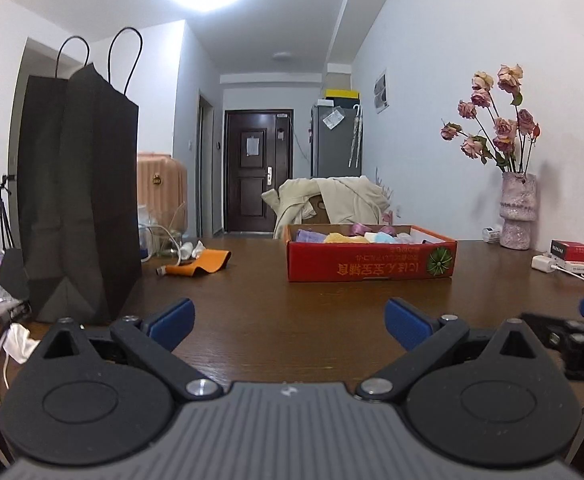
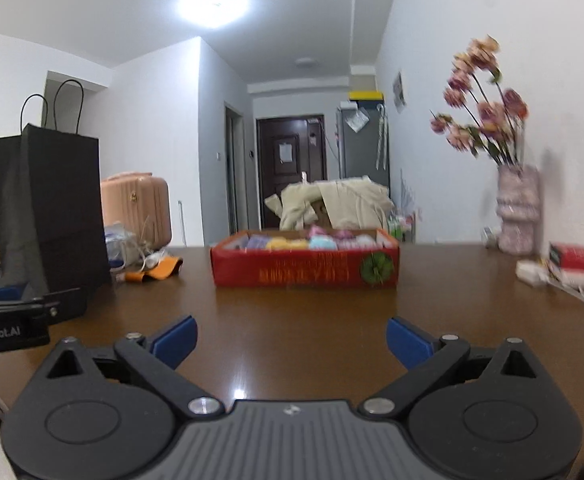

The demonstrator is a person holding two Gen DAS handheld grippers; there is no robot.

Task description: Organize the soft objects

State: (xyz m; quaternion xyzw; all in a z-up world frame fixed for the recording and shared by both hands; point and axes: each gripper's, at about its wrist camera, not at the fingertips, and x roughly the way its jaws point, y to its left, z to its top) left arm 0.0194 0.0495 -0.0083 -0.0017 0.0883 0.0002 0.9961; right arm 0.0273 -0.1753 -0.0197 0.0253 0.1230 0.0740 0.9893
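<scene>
Both grippers empty above the brown table

Left gripper [image 1: 290,322] and right gripper [image 2: 290,340] hover, jaws spread; "nRobot.AI" shows on the left one's side. Beyond, soft objects [image 2: 292,242] fill the red box [image 2: 304,274], its print unreadable.

Pastel soft objects [image 1: 366,236] inside red box [image 1: 372,268]

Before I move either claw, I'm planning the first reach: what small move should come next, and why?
Probably ease the right claw forward toward the red box. Both claws, the left claw too, are open and empty over bare table, and the soft coloured items lie in that box, beyond reach.
</scene>
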